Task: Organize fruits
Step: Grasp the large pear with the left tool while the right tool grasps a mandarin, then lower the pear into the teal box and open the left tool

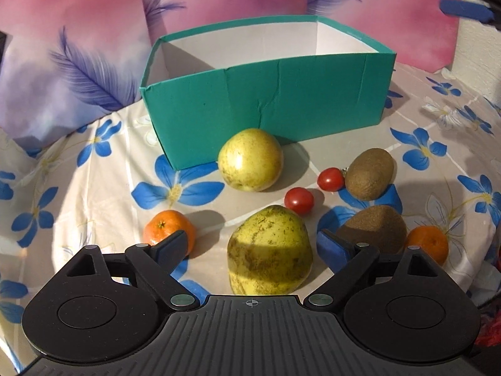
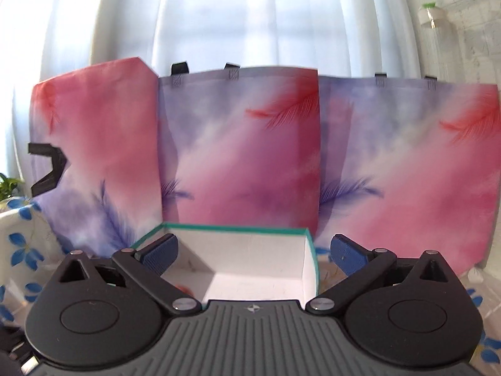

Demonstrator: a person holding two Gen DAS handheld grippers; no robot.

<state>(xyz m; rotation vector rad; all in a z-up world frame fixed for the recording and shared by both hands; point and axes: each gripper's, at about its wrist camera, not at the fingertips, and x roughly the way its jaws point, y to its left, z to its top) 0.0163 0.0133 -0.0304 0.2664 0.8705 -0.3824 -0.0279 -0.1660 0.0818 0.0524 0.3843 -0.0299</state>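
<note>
We held our left gripper (image 1: pixel 252 247) spread wide around the near pear (image 1: pixel 269 252), ready to clench. Our right gripper (image 2: pixel 253 252) hung released above the empty teal box (image 2: pixel 308 269) at the cloth's (image 1: pixel 94 188) far edge, likely clearing the drop.

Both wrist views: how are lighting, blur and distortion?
Left wrist view: sharp, hard shadows across the near pear and cloth, fisheye bends the box rim. Right wrist view: backlit by a bright curtain, slightly soft, bags bowed.

teal box (image 1: pixel 281 100), white inside; 2 yellow-green pears (image 1: pixel 269 250), brown-speckled; blue-flowered cloth (image 1: pixel 94 163); bags (image 2: pixel 238 144) pink-lilac, perhaps feather-printed.
</note>
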